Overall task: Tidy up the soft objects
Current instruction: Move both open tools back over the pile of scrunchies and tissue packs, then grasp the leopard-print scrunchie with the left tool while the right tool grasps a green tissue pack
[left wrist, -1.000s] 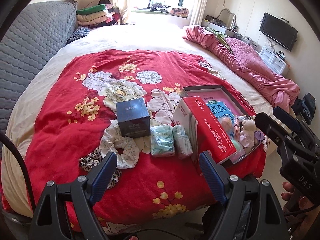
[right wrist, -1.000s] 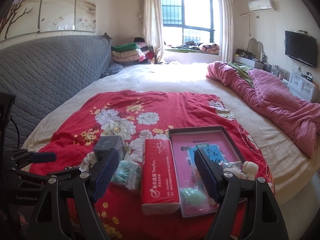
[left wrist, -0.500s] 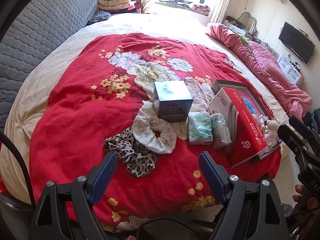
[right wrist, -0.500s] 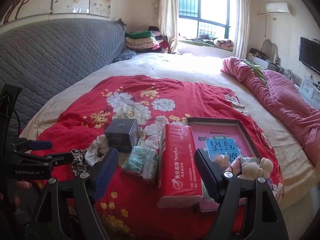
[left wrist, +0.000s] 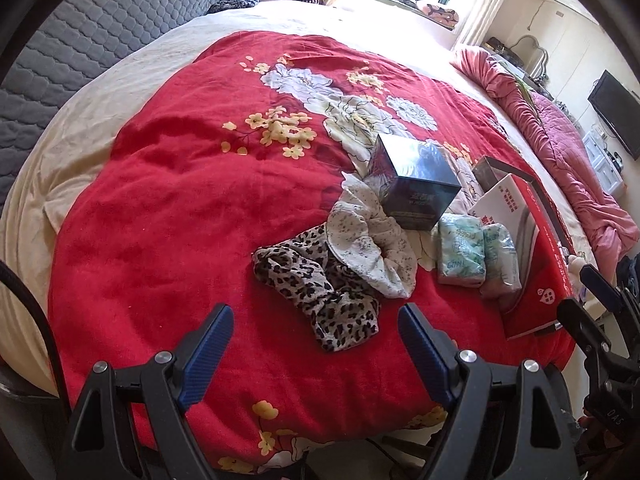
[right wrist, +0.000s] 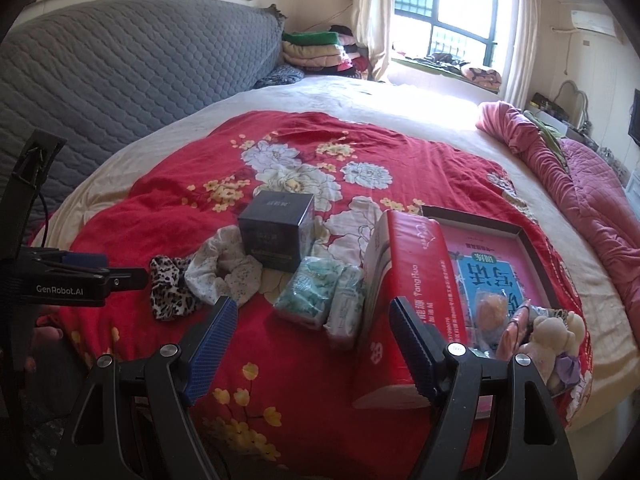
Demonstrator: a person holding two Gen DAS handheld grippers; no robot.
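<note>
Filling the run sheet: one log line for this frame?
phase: approach | left gripper: open, empty | right gripper: open, empty | leopard scrunchie: on red blanket

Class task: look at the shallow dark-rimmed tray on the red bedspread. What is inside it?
Inside the shallow dark-rimmed tray: a pink book with a blue panel, a bagged orange ball and a cream plush toy. The red tissue pack hides its left side.

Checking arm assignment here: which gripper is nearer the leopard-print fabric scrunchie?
Left. The left gripper hovers open just short of the leopard-print fabric scrunchie; the right gripper is off to its right, near the tissue packs.
</note>
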